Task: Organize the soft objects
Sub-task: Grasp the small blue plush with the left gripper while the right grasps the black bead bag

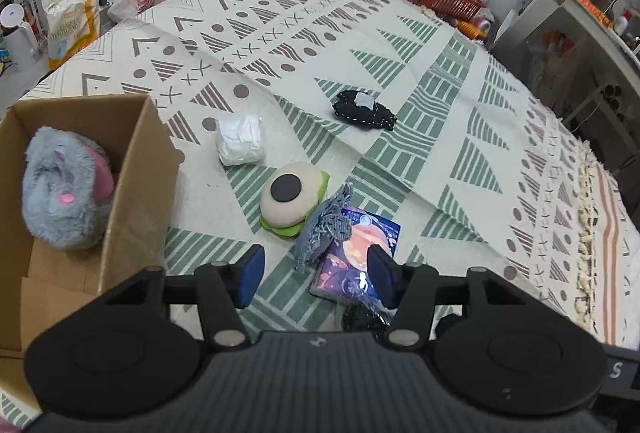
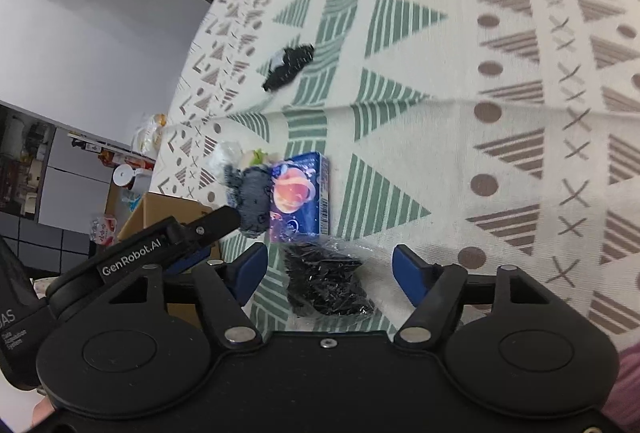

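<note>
1. Hovering wide open and empty: left gripper (image 1: 316,277), above grey cloth (image 1: 326,229) and packet (image 1: 356,253).
2. Gaping empty too: right gripper (image 2: 330,275), straddling black bag (image 2: 326,281).
3. Sitting in box (image 1: 132,177): grey plush (image 1: 64,189).
4. Lying beside cloth: burger (image 1: 294,199).

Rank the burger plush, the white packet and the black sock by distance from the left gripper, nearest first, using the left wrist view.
From the left gripper:
1. Burger plush, just ahead.
2. White packet, farther, ahead-left.
3. Black sock, farthest, ahead-right.
</note>
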### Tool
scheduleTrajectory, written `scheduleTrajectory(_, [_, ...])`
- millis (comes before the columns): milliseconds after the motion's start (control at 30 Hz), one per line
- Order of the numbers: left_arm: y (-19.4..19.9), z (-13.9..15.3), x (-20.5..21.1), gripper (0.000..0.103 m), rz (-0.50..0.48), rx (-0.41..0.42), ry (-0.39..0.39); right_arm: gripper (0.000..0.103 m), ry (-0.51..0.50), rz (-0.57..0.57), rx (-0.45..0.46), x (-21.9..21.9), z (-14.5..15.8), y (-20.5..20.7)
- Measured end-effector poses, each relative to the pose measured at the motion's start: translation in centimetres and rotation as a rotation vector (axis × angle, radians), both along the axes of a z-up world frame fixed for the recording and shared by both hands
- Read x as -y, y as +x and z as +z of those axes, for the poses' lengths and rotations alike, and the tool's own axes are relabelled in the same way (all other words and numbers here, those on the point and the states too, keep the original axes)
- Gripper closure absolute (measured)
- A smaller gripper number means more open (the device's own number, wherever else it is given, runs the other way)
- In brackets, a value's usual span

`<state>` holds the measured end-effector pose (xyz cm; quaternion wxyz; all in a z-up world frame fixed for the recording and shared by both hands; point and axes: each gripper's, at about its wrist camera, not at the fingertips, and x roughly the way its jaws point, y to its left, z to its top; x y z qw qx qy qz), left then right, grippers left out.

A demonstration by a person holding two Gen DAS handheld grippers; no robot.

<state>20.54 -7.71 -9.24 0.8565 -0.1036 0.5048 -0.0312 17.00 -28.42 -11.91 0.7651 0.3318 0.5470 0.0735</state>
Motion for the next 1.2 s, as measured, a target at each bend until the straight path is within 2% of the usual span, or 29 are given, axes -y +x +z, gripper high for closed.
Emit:
scheduleTrajectory(200, [1.2,-1.3,0.7,0.052,-0.003,-0.010,0.031,0.039,0.013,0.030,-0.044,-0.7,-2.1,1.1])
scheduleTrajectory(300, [1.7,-1.9,1.0,0.061,-0.008,-0.026,0.035,0.041,0.029,0.041,-0.066,-1.0,-2.8,1.4])
scheduleTrajectory(433, [2.2,-2.5,1.2,0.080,-0.016,-0.037,0.040,0.041,0.035,0.049,-0.081,-1.2,-3.5,1.9])
scheduleTrajectory(467, [2.3,-2.6,1.2,0.086,-0.017,-0.042,0.042,0.043,0.037,0.053,-0.079,-1.3,-3.6,2.0])
scheduleTrajectory(500, [2.3,-2.7,1.2,0.087,-0.016,-0.045,0.041,0.046,0.037,0.058,-0.075,-1.4,-3.6,2.0])
scheduleTrajectory(567, [2.3,-2.7,1.1,0.089,-0.011,-0.044,0.035,0.060,0.052,0.071,-0.078,-1.6,-3.9,2.0])
scheduleTrajectory(600, [2.3,-2.6,1.0,0.089,-0.009,-0.041,0.035,0.063,0.064,0.073,-0.075,-1.7,-4.0,2.0])
scheduleTrajectory(833, [1.2,-0.9,0.9,0.091,-0.006,-0.010,0.027,0.071,0.012,0.100,0.002,-2.4,-2.3,1.4])
scheduleTrajectory(933, [0.1,0.2,0.7,0.091,-0.010,0.003,0.027,0.072,-0.029,0.087,0.044,-2.3,-1.1,0.8])
scheduleTrajectory(1200, [-2.3,3.4,0.0,0.091,-0.004,0.070,0.024,0.075,-0.065,0.065,0.136,-2.2,1.7,-1.2])
